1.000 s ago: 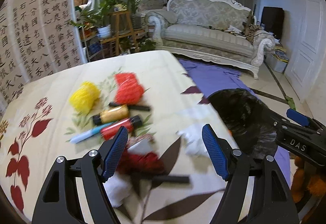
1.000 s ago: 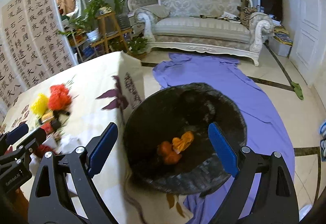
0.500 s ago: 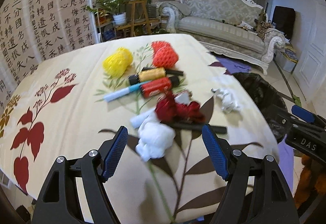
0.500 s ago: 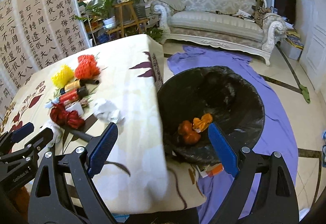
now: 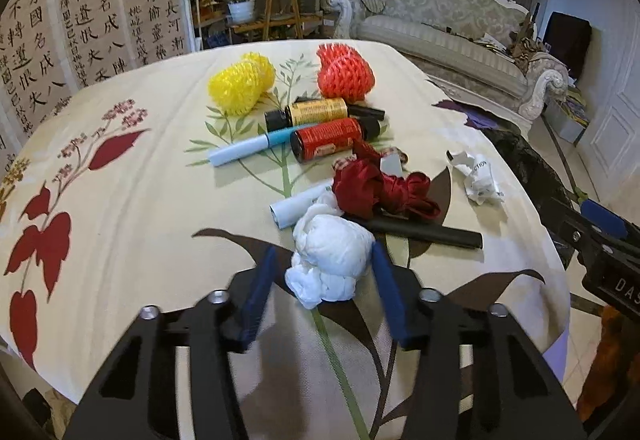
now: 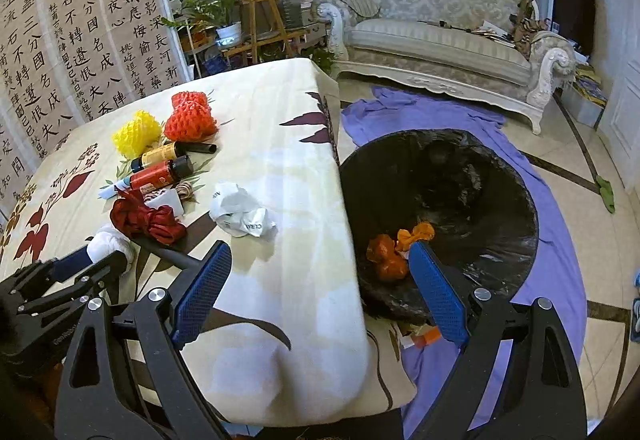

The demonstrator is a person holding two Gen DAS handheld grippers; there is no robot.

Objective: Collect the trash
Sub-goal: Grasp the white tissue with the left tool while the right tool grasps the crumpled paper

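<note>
A white crumpled wad (image 5: 328, 252) lies on the table between the fingers of my left gripper (image 5: 322, 280), whose jaws stand close on both sides of it, not quite pressed on it. Behind it lie a red ribbon bundle (image 5: 380, 191), a crumpled printed paper (image 5: 478, 175) and a black tube (image 5: 424, 232). My right gripper (image 6: 320, 292) is open and empty, above the table's right edge. The black-lined trash bin (image 6: 440, 215) stands on the floor beside the table, with orange scraps (image 6: 394, 252) in it.
A yellow mesh (image 5: 240, 83), an orange-red mesh (image 5: 346, 71), a gold bottle (image 5: 316, 113), a red bottle (image 5: 332, 141) and a blue-white pen (image 5: 248, 149) lie farther back. The floral tablecloth (image 6: 280, 119) drops off at the right. A purple cloth (image 6: 440, 111) and a sofa (image 6: 440, 35) lie beyond.
My left gripper has drawn back over the table, come down around the white wad, and its jaws have narrowed. My right gripper has moved left from over the bin to the table edge.
</note>
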